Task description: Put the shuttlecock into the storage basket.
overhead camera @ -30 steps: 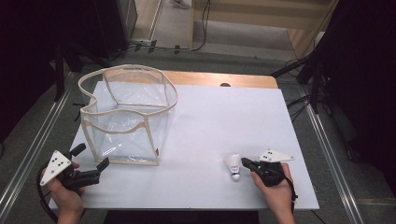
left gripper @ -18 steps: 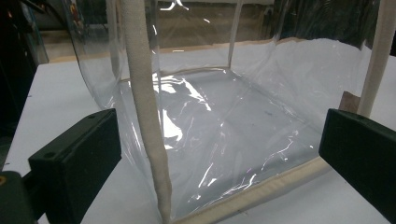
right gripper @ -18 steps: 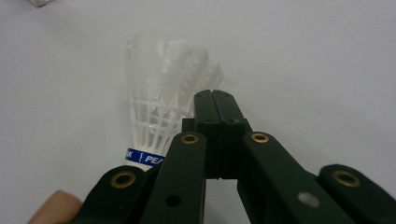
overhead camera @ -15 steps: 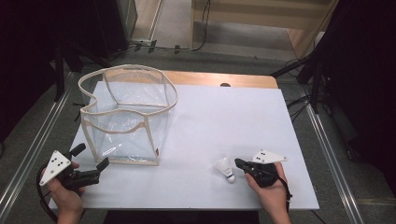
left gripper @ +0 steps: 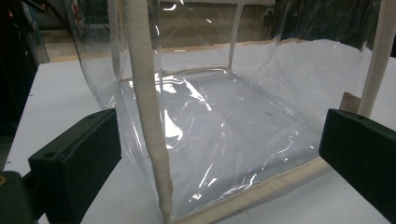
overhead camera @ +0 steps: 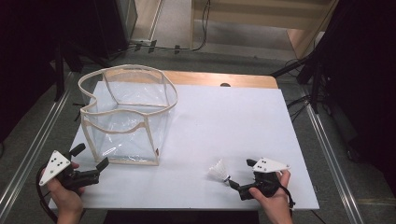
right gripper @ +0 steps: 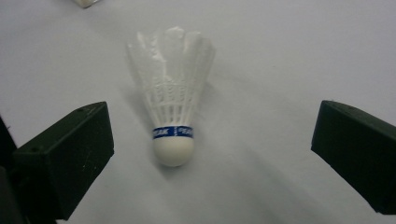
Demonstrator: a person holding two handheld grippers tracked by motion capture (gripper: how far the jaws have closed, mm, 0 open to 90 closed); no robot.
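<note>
A white feather shuttlecock [overhead camera: 218,171] with a blue band lies on its side on the white table [overhead camera: 224,116], near the front right. In the right gripper view the shuttlecock [right gripper: 172,116] points its cork base at me. It lies between the wide-apart jaws of my right gripper [right gripper: 210,154], touching neither. A clear plastic bag [overhead camera: 126,116] with beige trim stands open at the left. My left gripper [overhead camera: 89,157] is open just in front of the bag's near corner. In the left gripper view the bag [left gripper: 224,121] is close ahead, with a beige seam [left gripper: 147,107] between the jaws.
A wooden strip [overhead camera: 219,79] runs along the table's far edge. Metal rails [overhead camera: 327,144] flank both sides. The stretch of white table between bag and shuttlecock is bare. Dark stands and cables lie on the floor beyond.
My right gripper has moved left and turned toward the shuttlecock, which has shifted a little to the left. The left gripper and the bag have stayed put.
</note>
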